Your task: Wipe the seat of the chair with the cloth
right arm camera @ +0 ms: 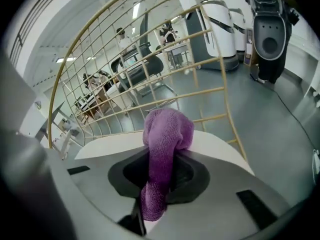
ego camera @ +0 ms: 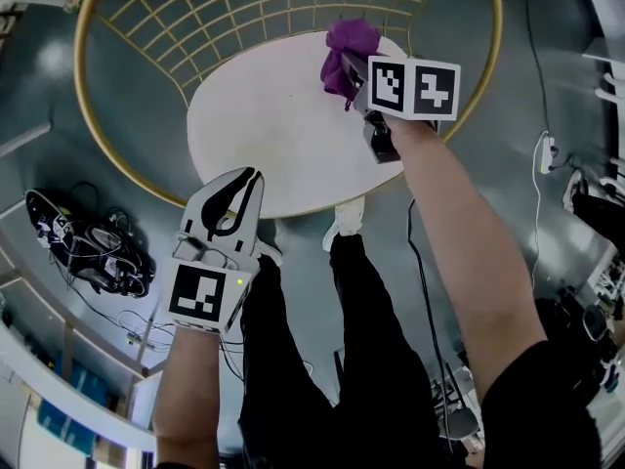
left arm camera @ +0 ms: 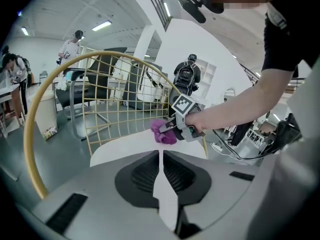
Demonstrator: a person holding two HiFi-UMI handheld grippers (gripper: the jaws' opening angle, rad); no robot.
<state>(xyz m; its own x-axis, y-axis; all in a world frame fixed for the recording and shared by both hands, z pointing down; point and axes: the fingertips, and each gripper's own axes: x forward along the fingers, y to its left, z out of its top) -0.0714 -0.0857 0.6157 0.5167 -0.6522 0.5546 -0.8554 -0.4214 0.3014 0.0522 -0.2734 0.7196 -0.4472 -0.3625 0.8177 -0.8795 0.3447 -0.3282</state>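
The chair has a round white seat (ego camera: 273, 125) (left arm camera: 125, 151) (right arm camera: 220, 146) inside a gold wire back (ego camera: 244, 8). My right gripper (ego camera: 344, 66) (right arm camera: 160, 159) is shut on the purple cloth (ego camera: 350, 42) (left arm camera: 162, 132) (right arm camera: 167, 129). It holds the bunched cloth at the seat's far right part, beside the wire back. The cloth hangs over the jaws and hides their tips. My left gripper (ego camera: 252, 176) (left arm camera: 160, 154) hovers at the seat's near left edge, shut with nothing in it, and points across the seat toward the cloth.
The person's legs and a white shoe (ego camera: 347, 218) stand just in front of the seat. A cable (ego camera: 410, 233) runs over the grey floor, with black gear (ego camera: 88, 247) at the left and a plug strip (ego camera: 549, 154) at the right. People stand far behind the chair (left arm camera: 70, 46).
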